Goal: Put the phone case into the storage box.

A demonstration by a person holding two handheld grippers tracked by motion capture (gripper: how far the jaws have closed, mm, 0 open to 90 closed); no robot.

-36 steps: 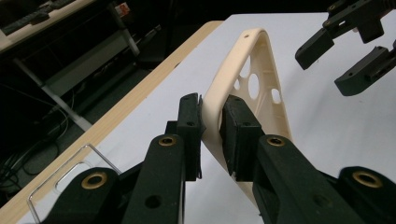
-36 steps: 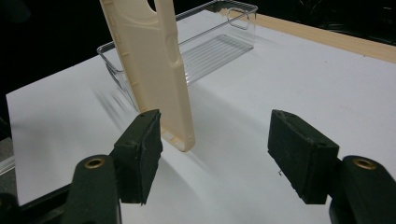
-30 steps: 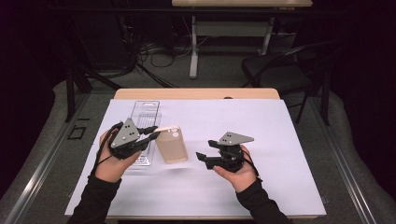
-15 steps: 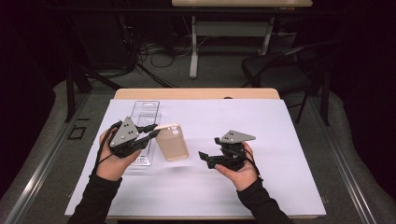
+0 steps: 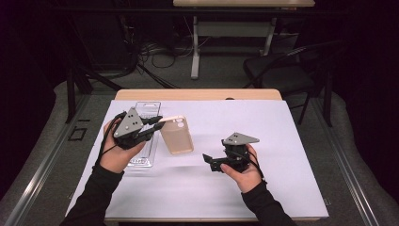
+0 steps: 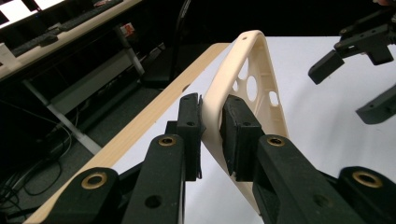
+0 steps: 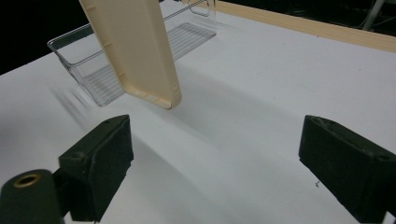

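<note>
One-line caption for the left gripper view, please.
Left gripper, jaws shut on the rim of a cream phone case, holds it above the white table; right gripper beyond.

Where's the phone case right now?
High view, left of centre: the phone case hangs above the table, clamped in the left tongs, beside the clear tray.

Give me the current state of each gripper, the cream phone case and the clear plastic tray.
Left gripper: shut on the case's edge.
Right gripper: jaws just opened wide, nothing between them.
Cream plastic phone case: held above the table, tilted.
Clear plastic tray: resting flat on the white mat.
</note>
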